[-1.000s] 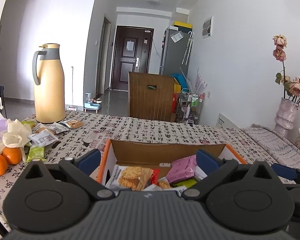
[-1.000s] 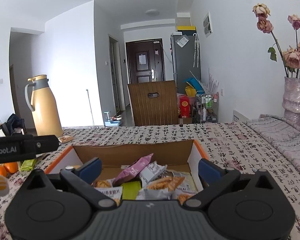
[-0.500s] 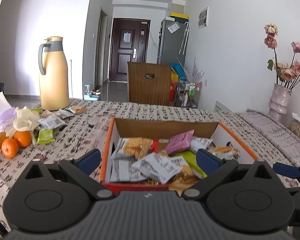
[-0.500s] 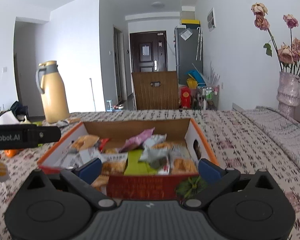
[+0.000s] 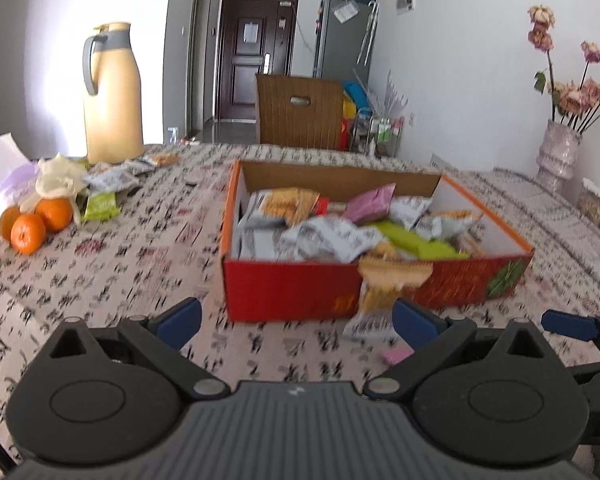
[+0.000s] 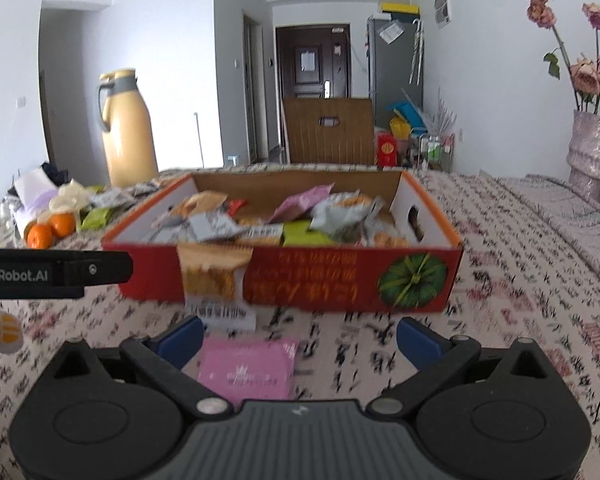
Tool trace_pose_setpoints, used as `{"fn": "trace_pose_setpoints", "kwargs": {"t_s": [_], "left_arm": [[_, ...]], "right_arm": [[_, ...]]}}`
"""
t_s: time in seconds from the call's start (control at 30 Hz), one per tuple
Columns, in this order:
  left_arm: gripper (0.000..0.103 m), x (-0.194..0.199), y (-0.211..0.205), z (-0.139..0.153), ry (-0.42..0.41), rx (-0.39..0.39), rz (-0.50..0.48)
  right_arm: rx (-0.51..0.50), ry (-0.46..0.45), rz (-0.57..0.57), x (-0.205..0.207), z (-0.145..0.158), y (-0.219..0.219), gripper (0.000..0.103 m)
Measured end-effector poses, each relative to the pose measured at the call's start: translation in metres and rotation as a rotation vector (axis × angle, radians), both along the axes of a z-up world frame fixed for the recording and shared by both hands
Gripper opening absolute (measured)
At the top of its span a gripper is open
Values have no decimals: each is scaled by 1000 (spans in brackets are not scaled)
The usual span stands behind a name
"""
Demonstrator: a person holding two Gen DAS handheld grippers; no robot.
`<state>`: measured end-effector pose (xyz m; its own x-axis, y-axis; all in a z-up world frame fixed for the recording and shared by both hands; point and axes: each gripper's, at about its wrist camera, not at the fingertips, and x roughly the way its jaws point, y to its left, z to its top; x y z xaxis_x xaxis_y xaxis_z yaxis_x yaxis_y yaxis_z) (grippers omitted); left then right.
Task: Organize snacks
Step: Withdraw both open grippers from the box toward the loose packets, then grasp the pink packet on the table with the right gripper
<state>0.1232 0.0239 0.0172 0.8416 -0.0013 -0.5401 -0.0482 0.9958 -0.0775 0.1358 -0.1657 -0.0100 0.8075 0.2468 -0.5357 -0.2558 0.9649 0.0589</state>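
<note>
Snack box [image 5: 292, 290] beyond spread fingers [image 5: 180, 320]

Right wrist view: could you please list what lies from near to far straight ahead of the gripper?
Gripper → pink packet → red box → brown chair → dark door.

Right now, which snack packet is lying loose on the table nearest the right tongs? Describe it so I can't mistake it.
Find the red snack box on the patterned tablecloth. On the cloth in front of its near wall lies a flat pink packet. Unlike the biscuit packet draped over the box wall, it is plain pink and touches nothing else.
</note>
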Motion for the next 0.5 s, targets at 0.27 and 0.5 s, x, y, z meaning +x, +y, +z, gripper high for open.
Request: {"fn": "trace_pose_setpoints", "kwargs": {"t_s": [0.27, 0.5], "left_arm": [[103, -5, 12, -24, 99, 6, 11], [103, -6, 18, -28, 135, 1, 32]], "right_arm": [[-24, 85, 36, 4, -19, 15, 103], [-64, 143, 35, 14, -29, 29, 103]]}}
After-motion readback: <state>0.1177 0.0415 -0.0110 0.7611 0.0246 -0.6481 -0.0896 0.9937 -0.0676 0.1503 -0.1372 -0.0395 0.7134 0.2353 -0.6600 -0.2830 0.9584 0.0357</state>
